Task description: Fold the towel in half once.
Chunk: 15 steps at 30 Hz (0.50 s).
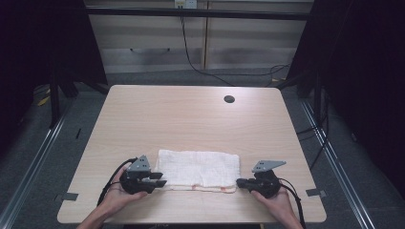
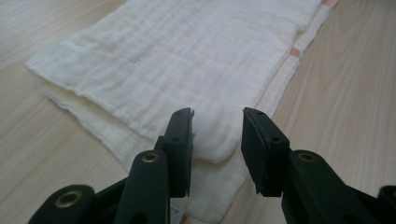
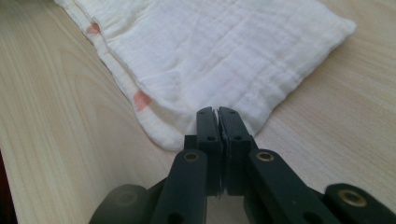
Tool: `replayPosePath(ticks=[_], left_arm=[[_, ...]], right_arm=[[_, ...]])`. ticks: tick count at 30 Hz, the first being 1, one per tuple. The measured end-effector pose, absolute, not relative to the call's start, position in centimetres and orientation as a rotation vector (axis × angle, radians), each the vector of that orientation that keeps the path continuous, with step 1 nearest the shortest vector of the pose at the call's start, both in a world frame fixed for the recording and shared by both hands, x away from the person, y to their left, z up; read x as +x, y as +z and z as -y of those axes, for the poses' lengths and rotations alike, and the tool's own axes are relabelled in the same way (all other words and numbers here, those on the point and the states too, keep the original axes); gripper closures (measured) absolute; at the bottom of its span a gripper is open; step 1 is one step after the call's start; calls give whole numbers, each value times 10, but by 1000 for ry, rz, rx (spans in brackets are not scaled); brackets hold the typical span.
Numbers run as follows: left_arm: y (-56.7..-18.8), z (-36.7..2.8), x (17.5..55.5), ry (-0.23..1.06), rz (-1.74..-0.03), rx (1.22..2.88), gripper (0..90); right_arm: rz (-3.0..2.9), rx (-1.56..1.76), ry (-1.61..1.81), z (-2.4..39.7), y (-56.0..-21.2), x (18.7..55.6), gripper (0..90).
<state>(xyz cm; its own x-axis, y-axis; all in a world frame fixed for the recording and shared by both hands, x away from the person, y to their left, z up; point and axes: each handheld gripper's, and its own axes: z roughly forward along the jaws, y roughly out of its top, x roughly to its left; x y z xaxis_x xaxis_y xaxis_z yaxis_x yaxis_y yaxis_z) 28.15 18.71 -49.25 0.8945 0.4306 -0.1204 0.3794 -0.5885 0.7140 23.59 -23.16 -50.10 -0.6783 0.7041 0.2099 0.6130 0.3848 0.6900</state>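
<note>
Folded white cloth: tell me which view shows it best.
The high view: the whole folded white cloth lies flat on the table. The left gripper view shows its one end; the right gripper view shows the other.

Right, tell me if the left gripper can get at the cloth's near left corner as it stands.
Probably yes. The left gripper has its jaws apart, with the corner of the folded white cloth lying flat between them, and only bare table around it.

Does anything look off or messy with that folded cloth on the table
Nothing is damaged or spilled. The folded white cloth lies flat on the table, but its layers are slightly misaligned: a lower, pink-marked edge sticks out past the top layer.
</note>
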Motion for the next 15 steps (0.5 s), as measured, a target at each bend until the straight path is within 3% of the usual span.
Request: replayPosePath(ticks=[4,9,15], left_arm=[[-495,-186,282,98,-583,2283,632],[-494,-186,283,115,-577,2282,867],[-479,-194,290,143,-600,2195,889]], right_arm=[[-2514,1203,1179,231,-501,236,883],[-2516,1205,1179,232,-501,236,882],[-2476,1191,1232,231,-492,236,884]])
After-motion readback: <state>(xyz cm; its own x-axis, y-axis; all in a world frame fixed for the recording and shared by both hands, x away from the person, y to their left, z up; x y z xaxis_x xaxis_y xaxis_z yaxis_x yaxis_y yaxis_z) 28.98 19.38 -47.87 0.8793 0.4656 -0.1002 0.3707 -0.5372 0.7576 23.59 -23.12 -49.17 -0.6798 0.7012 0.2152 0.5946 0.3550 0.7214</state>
